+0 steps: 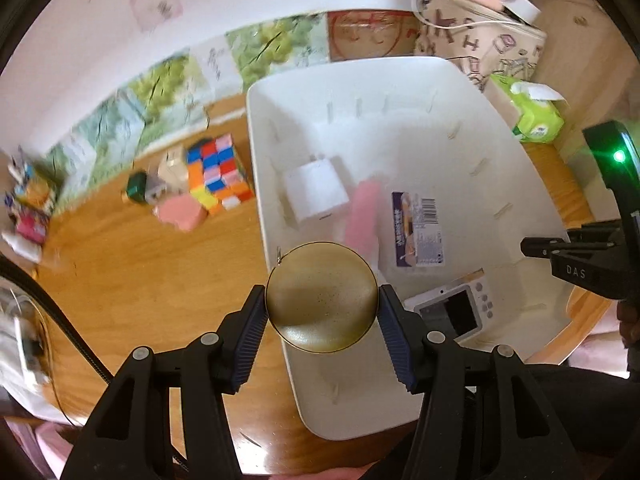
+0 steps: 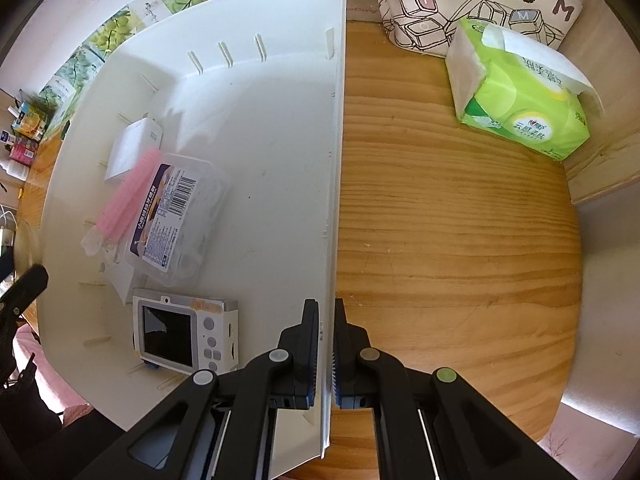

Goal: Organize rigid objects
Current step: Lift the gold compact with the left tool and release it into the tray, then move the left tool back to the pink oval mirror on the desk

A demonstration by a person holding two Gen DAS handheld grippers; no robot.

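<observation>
Left tool (image 1: 322, 316) clamped on a round gold compact (image 1: 322, 297), pads pressing its left and right edges, jaws about half spread; compact sits over the near-left rim of the white bin (image 1: 276, 128), small ring clasp at its upper left. Right tool (image 2: 326, 336) pinched fully closed on the bin's right wall (image 2: 336, 160), one finger inside, one outside, near the bin's front corner. Inside the bin: white charger block (image 1: 316, 190) toward the left wall, pink comb-like piece (image 2: 128, 196) lying against a clear plastic case with a barcode label (image 2: 176, 216), and a small white digital camera (image 2: 186, 332) screen-up at the front, just beside the case. Bin's right half is bare floor. On the wooden desk (image 2: 440, 240) left of the bin: colourful cube puzzle (image 1: 218, 176), pink block (image 1: 180, 212) touching its front, a dark green item (image 1: 138, 188) and a beige one beside them, blurred, can't tell what they are. Right of the bin: green tissue pack (image 2: 520, 108), apart from the bin, with a printed canvas bag (image 2: 480, 0) behind it. Left view is motion-blurred toward the far side
</observation>
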